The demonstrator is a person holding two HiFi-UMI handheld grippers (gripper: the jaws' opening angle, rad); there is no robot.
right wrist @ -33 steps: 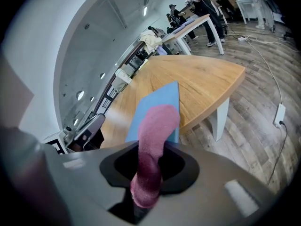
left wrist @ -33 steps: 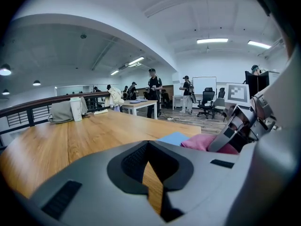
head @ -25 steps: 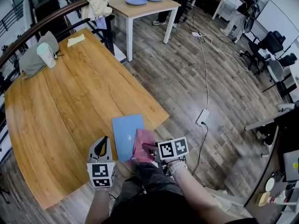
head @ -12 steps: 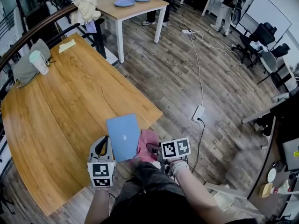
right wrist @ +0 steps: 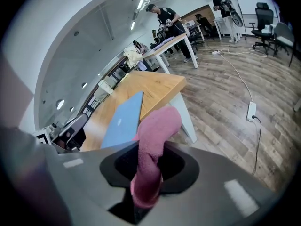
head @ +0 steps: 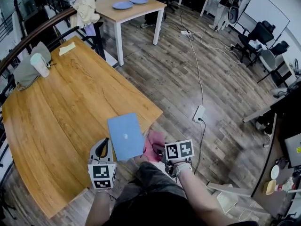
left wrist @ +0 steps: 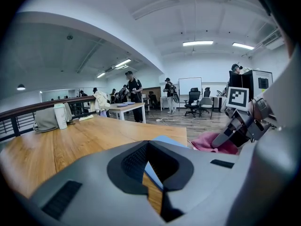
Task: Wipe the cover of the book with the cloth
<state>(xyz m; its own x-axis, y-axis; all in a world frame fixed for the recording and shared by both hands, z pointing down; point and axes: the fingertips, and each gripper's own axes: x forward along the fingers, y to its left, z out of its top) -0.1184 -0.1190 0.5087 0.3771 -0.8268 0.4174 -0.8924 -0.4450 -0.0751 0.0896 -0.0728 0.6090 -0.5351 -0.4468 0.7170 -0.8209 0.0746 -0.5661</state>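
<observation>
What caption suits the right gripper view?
Right gripper shut on a pink cloth near the blue book on the table.

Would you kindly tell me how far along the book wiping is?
Done: the right gripper has its jaws shut on the pink terry cloth. In hand: the cloth is at the right edge of the light-blue book, not across its cover. Remaining: the wiping; the left gripper is shut, empty.

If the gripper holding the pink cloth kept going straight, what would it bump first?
Probably the flat light-blue book on the wooden table. The right gripper, shut on the pink cloth, points towards the book's edge, though depth is unclear.
</observation>
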